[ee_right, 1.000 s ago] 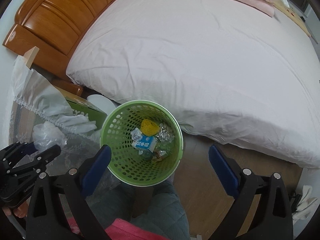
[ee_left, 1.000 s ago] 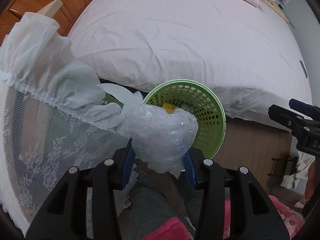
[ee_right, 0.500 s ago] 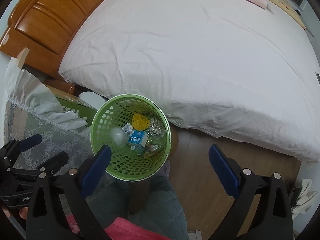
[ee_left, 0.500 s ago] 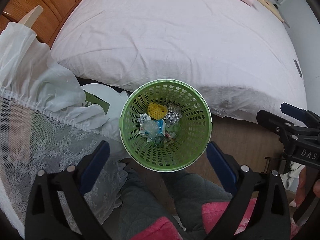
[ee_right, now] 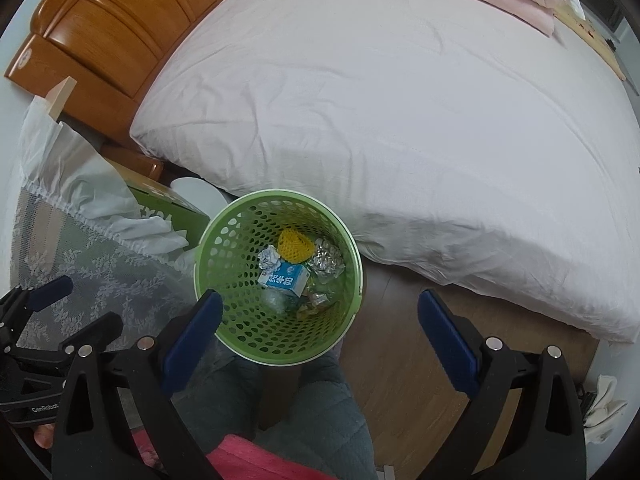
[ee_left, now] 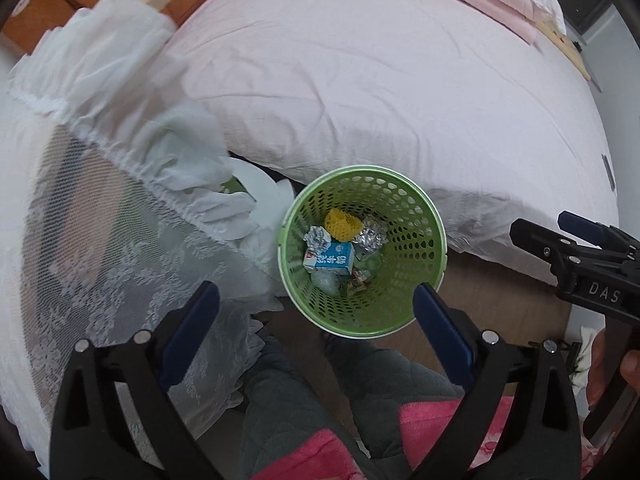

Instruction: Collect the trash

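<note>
A: Describe the green basket (ee_left: 424, 240).

B: Perforated wall, standing on the wood floor (ee_right: 404, 360) against the bed's edge (ee_right: 460, 248). It contains a blue milk carton (ee_left: 330, 261), foil balls (ee_left: 372, 234), yellow netting (ee_left: 342, 224) and a clear plastic wad (ee_left: 326, 282).

A: Grippers?

B: Left gripper (ee_left: 316, 320) and right gripper (ee_right: 320, 332): jaws wide apart, holding nothing, above the basket's near rim. A lace cloth (ee_left: 100, 248) borders its left.

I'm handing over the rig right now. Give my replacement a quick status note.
Left gripper: open, holding nothing, above the green perforated plastic bin.
Right gripper: open, holding nothing, also over the bin.
In the bin: blue-and-white milk carton, yellow foam net, crumpled foil balls, clear plastic wad.
Done: that trash is in the bin.
Left: no loose trash shows in either view; check beyond them.
</note>
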`<state>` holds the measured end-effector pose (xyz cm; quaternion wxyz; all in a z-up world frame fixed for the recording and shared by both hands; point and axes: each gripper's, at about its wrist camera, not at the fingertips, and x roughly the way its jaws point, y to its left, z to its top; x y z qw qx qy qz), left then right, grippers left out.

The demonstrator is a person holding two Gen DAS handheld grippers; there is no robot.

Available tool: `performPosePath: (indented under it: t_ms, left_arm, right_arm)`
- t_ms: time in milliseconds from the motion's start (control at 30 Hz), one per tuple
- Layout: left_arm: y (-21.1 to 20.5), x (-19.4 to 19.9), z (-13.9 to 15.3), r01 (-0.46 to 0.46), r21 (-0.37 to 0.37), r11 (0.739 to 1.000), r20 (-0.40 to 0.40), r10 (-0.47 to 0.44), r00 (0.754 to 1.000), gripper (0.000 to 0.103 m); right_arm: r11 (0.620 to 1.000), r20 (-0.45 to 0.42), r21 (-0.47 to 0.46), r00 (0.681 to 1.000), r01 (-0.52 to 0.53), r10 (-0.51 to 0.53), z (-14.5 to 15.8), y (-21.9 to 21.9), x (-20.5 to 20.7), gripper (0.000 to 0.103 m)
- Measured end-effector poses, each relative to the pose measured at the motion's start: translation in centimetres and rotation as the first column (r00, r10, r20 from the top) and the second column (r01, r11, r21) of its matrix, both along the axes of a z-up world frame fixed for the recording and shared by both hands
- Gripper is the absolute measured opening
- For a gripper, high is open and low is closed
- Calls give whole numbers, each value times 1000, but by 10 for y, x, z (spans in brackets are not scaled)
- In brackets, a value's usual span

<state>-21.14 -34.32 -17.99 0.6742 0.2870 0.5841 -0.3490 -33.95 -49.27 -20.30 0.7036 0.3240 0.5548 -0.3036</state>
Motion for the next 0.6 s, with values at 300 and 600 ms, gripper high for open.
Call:
performPosePath:
  t_ms: [300, 600]
  left_arm:
    - [88, 40, 58, -212, -65, 975, 181, 220, 958, 93]
    - [178, 80, 135, -435, -176, 883, 312, 469, 826, 93]
  right_arm:
    - [967, 73, -30, 964, -255, 256, 23, 40, 85, 97]
    - [808, 97, -117, 803, -577, 587, 87, 127, 190, 97]
